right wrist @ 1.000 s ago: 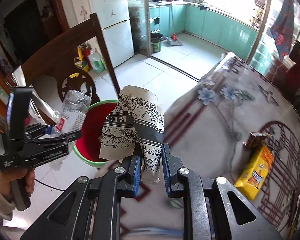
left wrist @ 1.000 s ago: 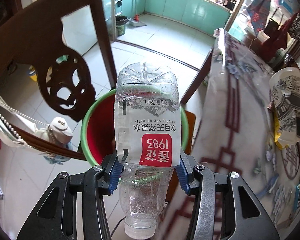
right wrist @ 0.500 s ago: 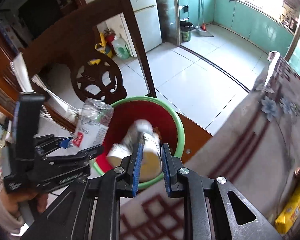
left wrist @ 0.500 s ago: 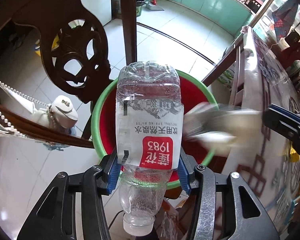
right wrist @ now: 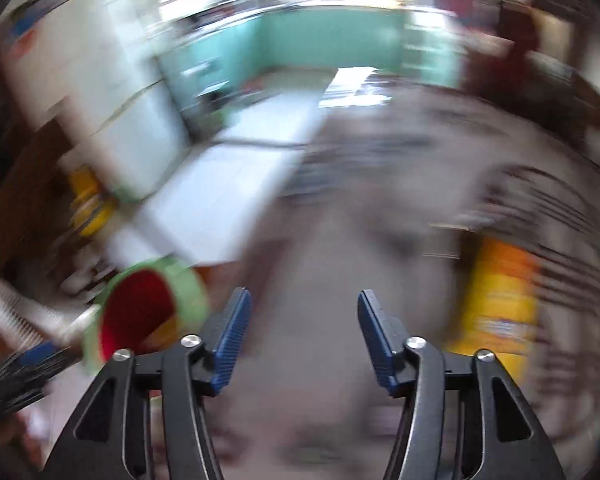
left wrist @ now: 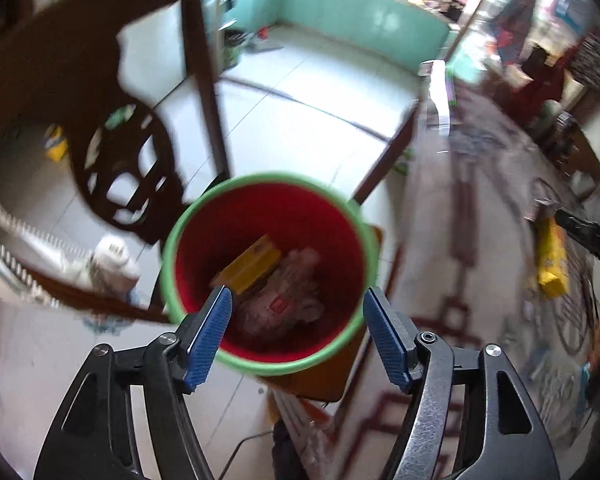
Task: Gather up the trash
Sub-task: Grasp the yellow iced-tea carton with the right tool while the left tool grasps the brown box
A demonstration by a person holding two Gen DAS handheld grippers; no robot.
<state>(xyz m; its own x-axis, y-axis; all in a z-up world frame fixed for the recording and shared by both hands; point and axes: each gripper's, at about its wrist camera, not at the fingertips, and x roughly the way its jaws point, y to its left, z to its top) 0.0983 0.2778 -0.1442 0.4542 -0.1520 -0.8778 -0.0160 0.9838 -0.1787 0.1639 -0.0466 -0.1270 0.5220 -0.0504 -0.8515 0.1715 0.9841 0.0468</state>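
Over on the bench (right wrist: 340, 240), the flat yellow snack packet (right wrist: 496, 300) lies lengthwise just right of the empty, spread right tool (right wrist: 302, 332); the left tool (left wrist: 296, 332), also spread, hovers above the green-rimmed red bucket (left wrist: 172, 240).

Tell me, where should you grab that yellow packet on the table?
Probably across its narrow width near the middle. The yellow packet lies flat and elongated on the table, so bring the open right hand-held gripper down from above, fingers straddling its long sides.
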